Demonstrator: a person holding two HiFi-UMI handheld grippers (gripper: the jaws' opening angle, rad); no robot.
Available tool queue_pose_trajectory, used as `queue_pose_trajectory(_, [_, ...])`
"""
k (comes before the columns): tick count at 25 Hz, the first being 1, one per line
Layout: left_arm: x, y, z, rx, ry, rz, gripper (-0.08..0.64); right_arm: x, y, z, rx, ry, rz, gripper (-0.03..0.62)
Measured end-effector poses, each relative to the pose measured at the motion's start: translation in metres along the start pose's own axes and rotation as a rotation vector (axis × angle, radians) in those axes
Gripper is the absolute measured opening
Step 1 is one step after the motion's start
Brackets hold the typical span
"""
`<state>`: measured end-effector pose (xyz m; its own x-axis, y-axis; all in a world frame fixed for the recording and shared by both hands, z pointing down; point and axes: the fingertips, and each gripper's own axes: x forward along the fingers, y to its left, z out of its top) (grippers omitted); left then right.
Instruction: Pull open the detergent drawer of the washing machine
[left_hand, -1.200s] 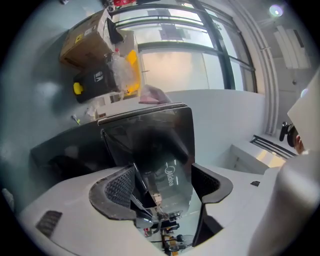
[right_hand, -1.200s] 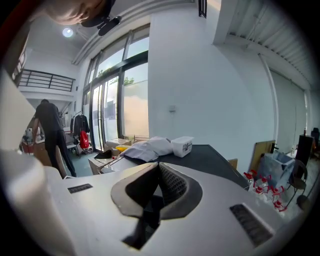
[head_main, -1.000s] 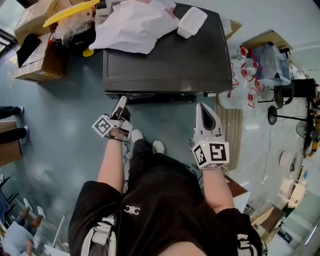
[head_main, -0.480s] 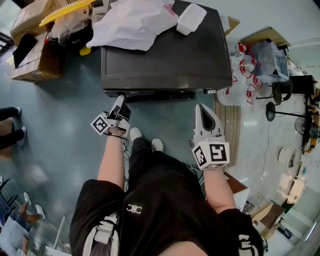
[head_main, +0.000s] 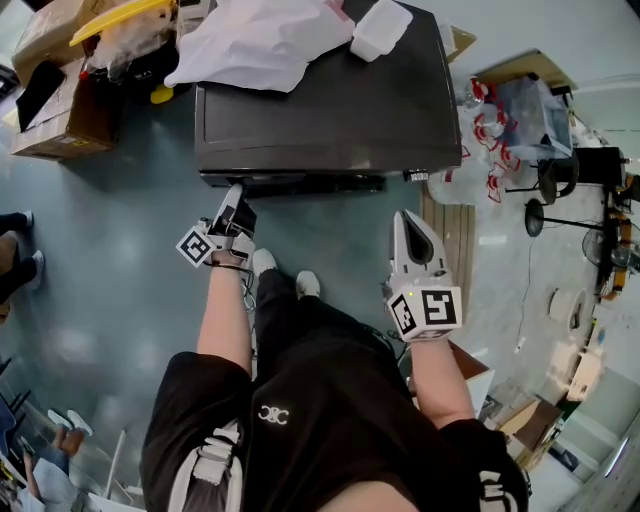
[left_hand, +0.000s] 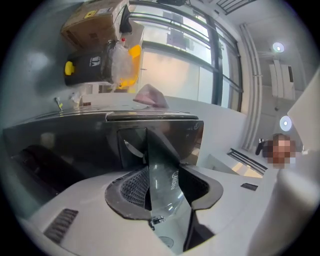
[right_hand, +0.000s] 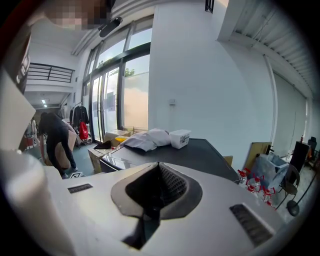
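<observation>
- Since a second ago the left gripper (left_hand: 164, 172) has tipped upward at the machine's front left corner, and its jaws have narrowed from wide apart.
- Those jaws are closing now around a glossy dark slab standing edge-on between the pads. I take it for the front lip of the detergent drawer (left_hand: 161, 142). The pads lie close against it, but no firm pinch shows yet.
- The right gripper (right_hand: 158, 172) is clenched on nothing and hangs over the floor, well apart from the machine.
- The step in hand, as I judge it, is taking hold of the drawer. Next it calls for finishing the pinch, then a straight pull toward the person, along the drawer's slide.
- The drawer sits at the top left of the washing machine (head_main: 330, 110) front. It is dark and mirror-like, and seemingly not yet drawn out.
- A white cloth (head_main: 265, 45) and a white box (head_main: 380, 28) lie on the machine's lid.
</observation>
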<state>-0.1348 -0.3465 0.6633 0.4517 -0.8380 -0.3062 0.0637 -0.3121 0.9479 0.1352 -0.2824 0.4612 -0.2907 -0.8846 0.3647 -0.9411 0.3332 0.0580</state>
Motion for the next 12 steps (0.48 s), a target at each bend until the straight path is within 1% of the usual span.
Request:
queue_pose_trajectory(4, [-0.0031,0.0030,0.0003,0.025,-0.018,0.012,0.164,0.0004,-0.0022,-0.0028,0.007,0.011,0.004,0.002])
queue_pose_trajectory(12, [-0.0074,0.0035,0.0011,0.026,-0.048,0.011,0.149,0.0015,0.0004,-0.0010,-0.014,0.014,0.035,0.002])
